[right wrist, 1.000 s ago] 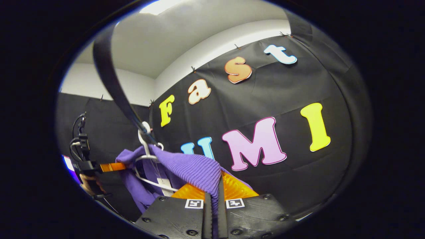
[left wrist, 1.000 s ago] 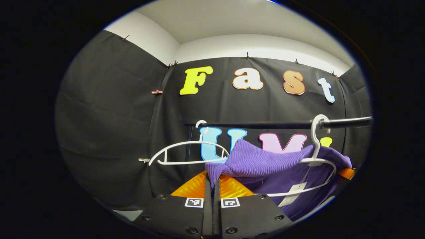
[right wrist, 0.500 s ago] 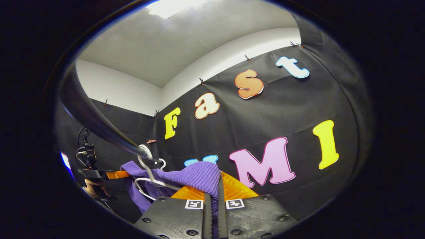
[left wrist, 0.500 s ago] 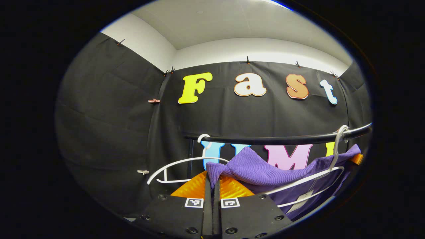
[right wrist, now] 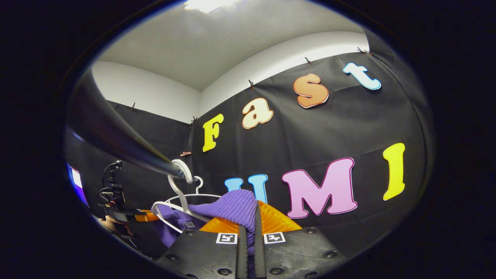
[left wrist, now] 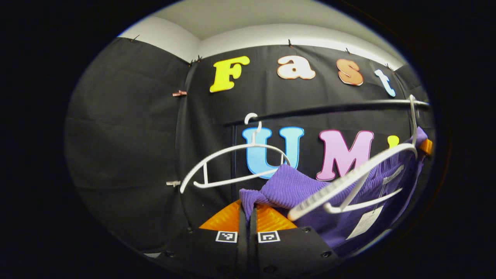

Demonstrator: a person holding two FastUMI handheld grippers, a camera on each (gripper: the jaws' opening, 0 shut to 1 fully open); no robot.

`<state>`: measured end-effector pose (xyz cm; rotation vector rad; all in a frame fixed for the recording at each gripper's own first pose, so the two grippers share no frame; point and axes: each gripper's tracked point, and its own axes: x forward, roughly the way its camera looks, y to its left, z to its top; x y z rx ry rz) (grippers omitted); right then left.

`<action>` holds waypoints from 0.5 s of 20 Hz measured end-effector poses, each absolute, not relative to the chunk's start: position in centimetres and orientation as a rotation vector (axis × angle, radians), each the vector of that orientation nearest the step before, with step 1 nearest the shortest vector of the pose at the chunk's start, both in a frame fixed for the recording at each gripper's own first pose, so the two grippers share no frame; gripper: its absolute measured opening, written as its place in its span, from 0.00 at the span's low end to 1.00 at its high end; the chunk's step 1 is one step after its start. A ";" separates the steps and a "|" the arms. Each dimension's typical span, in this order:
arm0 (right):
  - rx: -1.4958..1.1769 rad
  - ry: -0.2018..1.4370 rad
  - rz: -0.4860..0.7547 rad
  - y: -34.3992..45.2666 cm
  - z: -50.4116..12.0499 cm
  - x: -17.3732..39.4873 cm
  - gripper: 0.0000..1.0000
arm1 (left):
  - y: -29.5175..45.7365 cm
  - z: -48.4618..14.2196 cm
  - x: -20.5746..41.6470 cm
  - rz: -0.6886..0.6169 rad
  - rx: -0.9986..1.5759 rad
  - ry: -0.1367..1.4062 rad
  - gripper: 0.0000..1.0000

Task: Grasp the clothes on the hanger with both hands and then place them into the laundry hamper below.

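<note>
While I look through the left gripper view, my left gripper (left wrist: 248, 211) has its jaws pressed together on a fold of the purple knit garment (left wrist: 286, 190), pinching it right at the tips. From that pinch the garment runs off to the right, sagging below and behind the near white hanger (left wrist: 348, 182), which hangs by its hook from the black rail (left wrist: 329, 107) at the far right. That hanger's near arm looks bare; the cloth seems mostly off it, though a paper tag (left wrist: 364, 223) and the garment body sit just under its lower bar. A second, empty white hanger (left wrist: 232, 162) hangs on the rail farther left, apart from the cloth. In the right gripper view, my right gripper (right wrist: 251, 217) is likewise closed on a purple fold (right wrist: 232, 205), the cloth bunched over the fingertips. The garment trails left from here toward the hanger (right wrist: 174, 205) under the rail (right wrist: 116, 139), and the other gripper (right wrist: 145, 216) shows far left, at the garment's other end. So the garment's long axis runs gripper to gripper, roughly along the rail, and both ends are held. Neither view points down at the hamper, so I can't tell its bearing. My read: the cloth has to drop clear of the hanger's lower bar before lowering, or it snags.
</note>
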<state>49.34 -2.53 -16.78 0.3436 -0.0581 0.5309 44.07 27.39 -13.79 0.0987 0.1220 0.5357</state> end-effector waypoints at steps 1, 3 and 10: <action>0.341 -0.057 0.518 -3.1 -16.9 49.5 0.10 | 26.6 -15.0 44.0 0.518 0.080 0.137 0.05; 0.318 -0.051 0.469 -4.8 -17.6 49.9 0.10 | 24.6 -17.2 44.1 0.480 0.055 0.170 0.05; 0.170 0.133 0.208 -13.1 -26.6 50.2 0.10 | 15.7 -23.0 45.7 0.295 -0.028 0.282 0.05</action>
